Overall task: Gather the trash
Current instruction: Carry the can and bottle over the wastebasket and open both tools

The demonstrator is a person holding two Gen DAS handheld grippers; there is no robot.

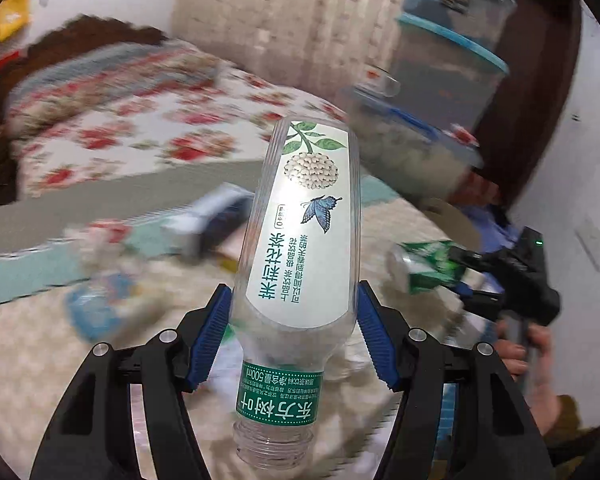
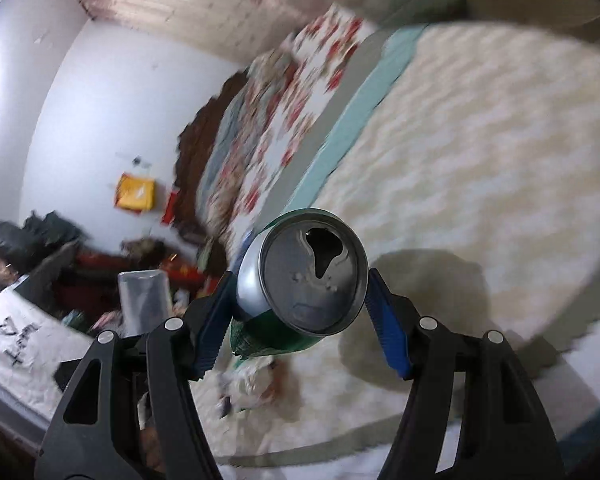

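Note:
My left gripper (image 1: 294, 322) is shut on an empty clear plastic bottle (image 1: 304, 232) with a white flower label and no cap; its open neck points toward the camera. My right gripper (image 2: 300, 312) is shut on a green drink can (image 2: 300, 276), its opened top facing the camera. In the left wrist view the right gripper (image 1: 456, 276) shows at the right, held by a hand, with the green can (image 1: 424, 268) in it. Both are held in the air above a cream rug (image 2: 480, 160).
A bed with a red floral cover (image 1: 140, 128) stands behind. Stacked clear storage bins (image 1: 440, 80) stand at the right. Blurred litter, including a white and dark box (image 1: 216, 224) and a blue wrapper (image 1: 96, 304), lies on the rug. Crumpled litter (image 2: 256, 380) lies below the can.

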